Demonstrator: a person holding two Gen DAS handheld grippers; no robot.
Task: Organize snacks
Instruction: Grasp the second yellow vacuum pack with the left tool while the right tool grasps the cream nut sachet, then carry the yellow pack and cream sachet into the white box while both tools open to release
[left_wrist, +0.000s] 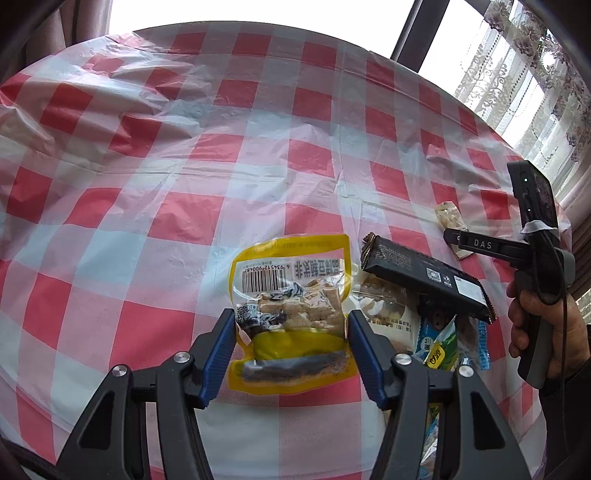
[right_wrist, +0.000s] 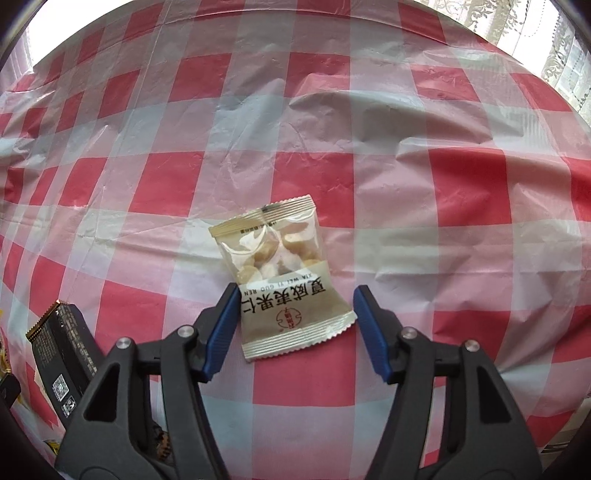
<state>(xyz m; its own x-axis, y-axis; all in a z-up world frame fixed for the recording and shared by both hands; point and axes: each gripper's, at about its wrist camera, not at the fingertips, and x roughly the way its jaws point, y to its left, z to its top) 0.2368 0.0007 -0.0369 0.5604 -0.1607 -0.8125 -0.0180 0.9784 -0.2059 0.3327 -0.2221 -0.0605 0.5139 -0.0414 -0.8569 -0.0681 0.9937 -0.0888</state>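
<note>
A yellow snack pouch (left_wrist: 291, 295) with a clear window and a barcode sits between the blue pads of my left gripper (left_wrist: 291, 321), which press on both its sides just above the checked cloth. In the right wrist view a small beige nut packet (right_wrist: 284, 280) lies flat on the cloth between the fingers of my right gripper (right_wrist: 293, 299). The left pad is at the packet's edge and the right pad stands just clear of its corner. The left wrist view shows that same nut packet (left_wrist: 448, 218) at the far right under a black finger of the right gripper.
A red-and-white checked plastic tablecloth (left_wrist: 184, 166) covers the table. Right of the yellow pouch lies a pile: a black bar wrapper (left_wrist: 424, 277), a white packet (left_wrist: 384, 314), and blue and green packets (left_wrist: 439, 350). The black bar (right_wrist: 62, 362) also shows. A hand (left_wrist: 532, 325) holds the right gripper.
</note>
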